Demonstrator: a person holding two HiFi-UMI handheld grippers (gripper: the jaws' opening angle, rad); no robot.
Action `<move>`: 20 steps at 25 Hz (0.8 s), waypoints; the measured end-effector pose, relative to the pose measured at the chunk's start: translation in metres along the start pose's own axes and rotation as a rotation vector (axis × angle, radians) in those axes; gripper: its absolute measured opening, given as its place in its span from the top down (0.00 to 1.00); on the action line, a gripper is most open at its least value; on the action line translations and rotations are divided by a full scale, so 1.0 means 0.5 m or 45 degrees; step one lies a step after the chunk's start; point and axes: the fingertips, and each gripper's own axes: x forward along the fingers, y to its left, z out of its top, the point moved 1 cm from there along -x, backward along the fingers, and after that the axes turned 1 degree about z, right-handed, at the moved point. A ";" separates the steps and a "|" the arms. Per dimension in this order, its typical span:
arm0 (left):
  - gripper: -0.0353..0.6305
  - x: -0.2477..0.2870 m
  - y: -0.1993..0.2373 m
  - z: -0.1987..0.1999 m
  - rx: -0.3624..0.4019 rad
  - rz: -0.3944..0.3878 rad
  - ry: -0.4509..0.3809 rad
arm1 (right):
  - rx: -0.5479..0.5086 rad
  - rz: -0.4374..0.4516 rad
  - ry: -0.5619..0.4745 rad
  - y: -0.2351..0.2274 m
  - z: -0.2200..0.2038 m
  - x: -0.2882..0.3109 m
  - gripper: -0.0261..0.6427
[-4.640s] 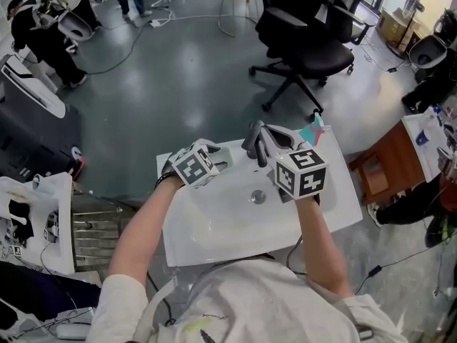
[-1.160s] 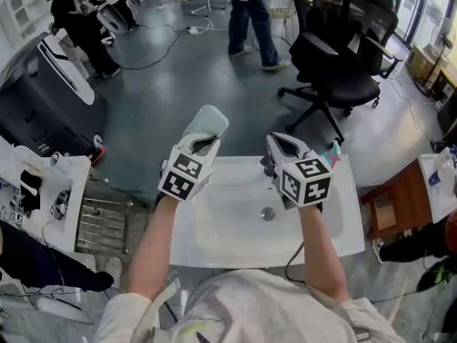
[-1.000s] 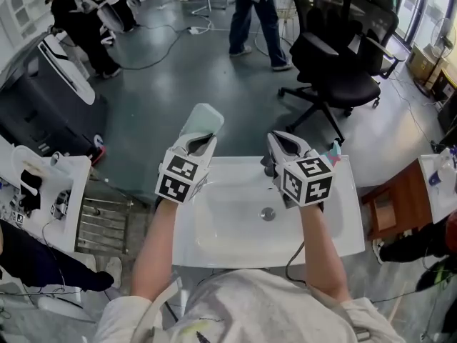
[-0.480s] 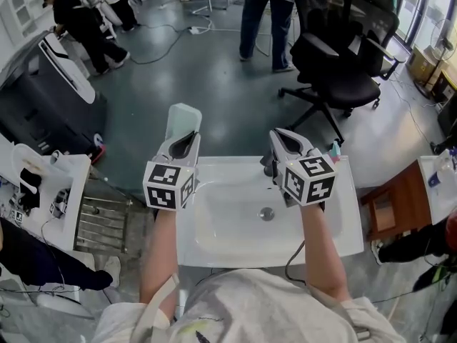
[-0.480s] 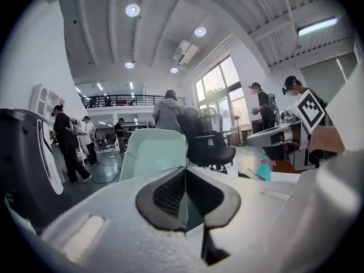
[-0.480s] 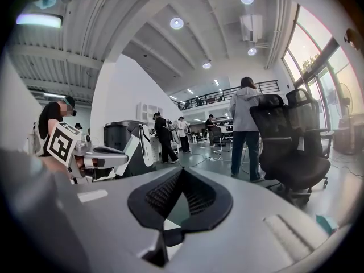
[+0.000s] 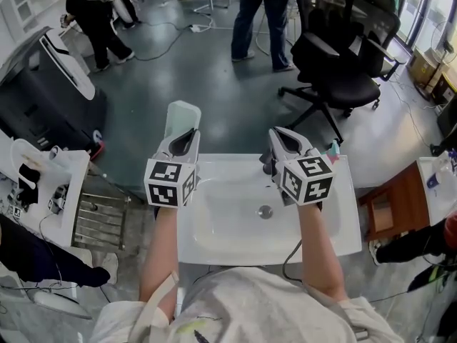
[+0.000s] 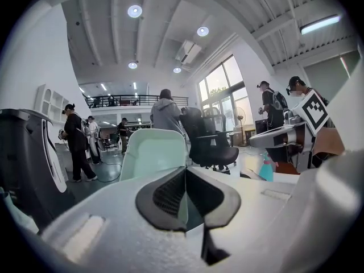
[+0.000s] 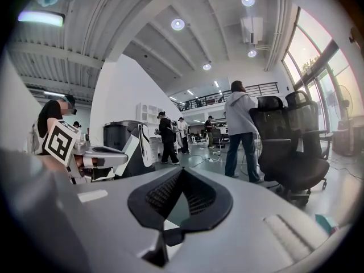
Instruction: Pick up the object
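A pale green, flat object with rounded corners (image 7: 181, 116) is raised above the far left corner of the white sink (image 7: 214, 243). My left gripper (image 7: 184, 137) is shut on its lower edge. In the left gripper view the green object (image 8: 152, 152) stands upright beyond the left gripper (image 8: 185, 173), pinched between the dark pads. My right gripper (image 7: 280, 137) hovers over the sink's far edge near the dark faucet (image 7: 265, 165). In the right gripper view the right gripper (image 9: 181, 176) has its pads together with nothing held.
A teal spray bottle (image 7: 333, 149) stands at the sink's far right corner. The drain (image 7: 265, 211) is in the basin's middle. A black office chair (image 7: 335, 70) and a standing person (image 7: 260, 13) are beyond the sink, and a dark machine (image 7: 43, 84) is at left.
My left gripper has swung a little to the left and turned so the green object stands more upright. The right gripper has stayed in place.
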 end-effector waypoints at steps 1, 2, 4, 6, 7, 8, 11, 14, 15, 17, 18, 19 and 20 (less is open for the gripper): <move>0.93 0.000 0.000 0.000 0.001 0.003 0.003 | 0.001 0.000 -0.002 0.001 0.001 -0.001 0.96; 0.93 0.001 0.000 0.000 0.002 0.005 0.006 | 0.002 0.001 -0.003 0.001 0.001 -0.001 0.96; 0.93 0.002 -0.002 -0.001 0.004 0.005 0.010 | 0.001 0.002 -0.004 0.001 0.002 -0.004 0.96; 0.93 0.001 -0.004 -0.002 0.004 0.003 0.011 | 0.000 0.003 -0.005 0.002 0.002 -0.005 0.96; 0.93 0.001 -0.004 -0.003 0.004 0.001 0.011 | -0.001 0.003 -0.004 0.003 0.003 -0.005 0.96; 0.93 0.001 -0.004 -0.003 0.004 0.000 0.012 | -0.001 0.002 -0.004 0.003 0.003 -0.006 0.96; 0.93 0.001 -0.007 -0.004 0.005 -0.006 0.012 | -0.001 0.000 -0.004 0.004 0.002 -0.008 0.96; 0.93 0.002 -0.010 -0.004 0.004 -0.011 0.008 | -0.002 0.001 -0.003 0.006 0.000 -0.008 0.96; 0.93 0.002 -0.010 -0.004 0.005 -0.014 0.007 | -0.002 0.001 -0.003 0.006 -0.001 -0.008 0.96; 0.93 0.002 -0.011 -0.005 0.007 -0.018 0.006 | -0.003 0.000 -0.002 0.008 -0.002 -0.008 0.96; 0.93 0.001 -0.011 -0.005 0.007 -0.019 0.006 | -0.003 0.000 -0.002 0.008 -0.003 -0.008 0.96; 0.93 0.001 -0.011 -0.005 0.007 -0.021 0.006 | -0.003 0.000 -0.003 0.009 -0.003 -0.008 0.96; 0.93 0.001 -0.011 -0.006 0.007 -0.022 0.006 | -0.003 -0.001 -0.003 0.009 -0.003 -0.008 0.96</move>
